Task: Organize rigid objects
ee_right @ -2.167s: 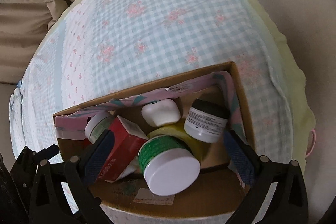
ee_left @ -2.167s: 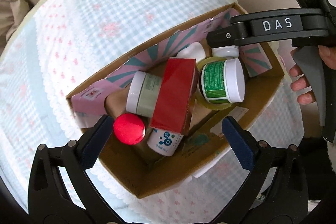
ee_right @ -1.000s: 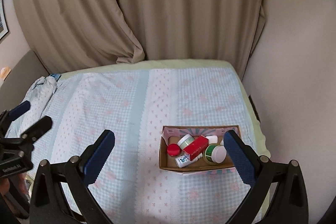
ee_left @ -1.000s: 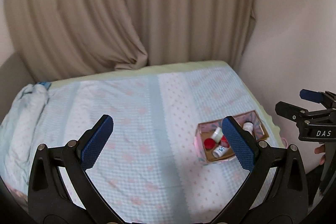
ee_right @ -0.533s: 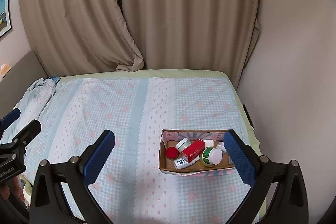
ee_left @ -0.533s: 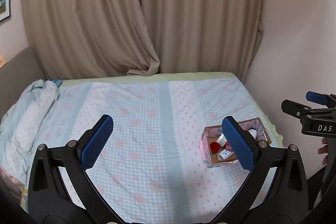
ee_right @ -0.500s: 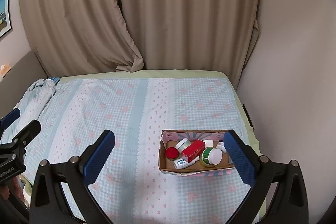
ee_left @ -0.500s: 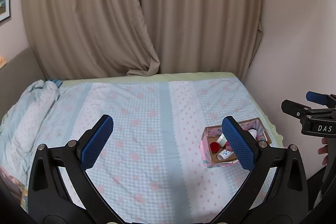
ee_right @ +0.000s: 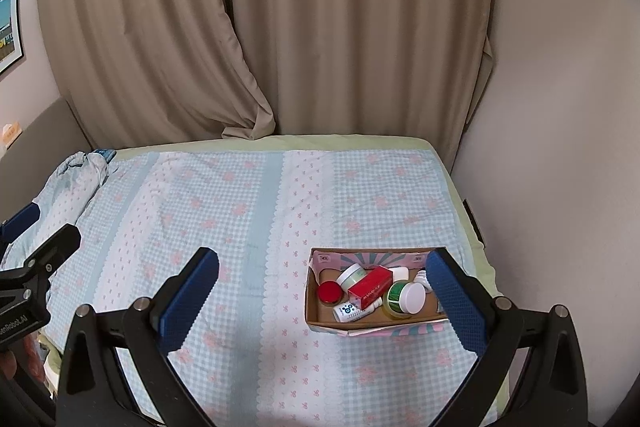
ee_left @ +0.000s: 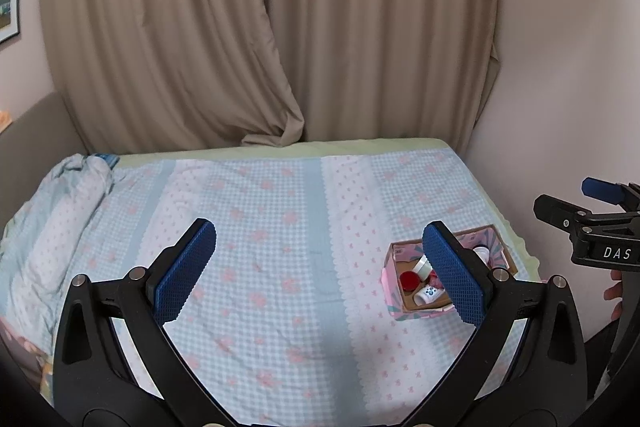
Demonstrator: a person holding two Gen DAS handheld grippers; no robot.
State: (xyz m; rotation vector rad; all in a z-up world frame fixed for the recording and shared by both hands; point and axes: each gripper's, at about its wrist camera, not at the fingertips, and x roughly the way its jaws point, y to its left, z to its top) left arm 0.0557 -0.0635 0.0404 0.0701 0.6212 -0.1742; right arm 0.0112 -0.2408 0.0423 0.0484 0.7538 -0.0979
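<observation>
Box (ee_right: pixel 320 321) on bed (ee_right: pixel 224 211), near its right edge: holds red carton (ee_right: pixel 370 287), green jar (ee_right: pixel 402 297), red-capped jar (ee_right: pixel 330 293), pale jar (ee_right: pixel 352 275), white tube (ee_right: pixel 352 311), possibly more behind. Left gripper (ee_left: pixel 320 277) and right gripper (ee_right: pixel 324 295): both spread wide, empty, held well above the bed.

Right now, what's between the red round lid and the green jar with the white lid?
The red rectangular carton lies between the red round lid and green jar, in the right wrist view.
</observation>
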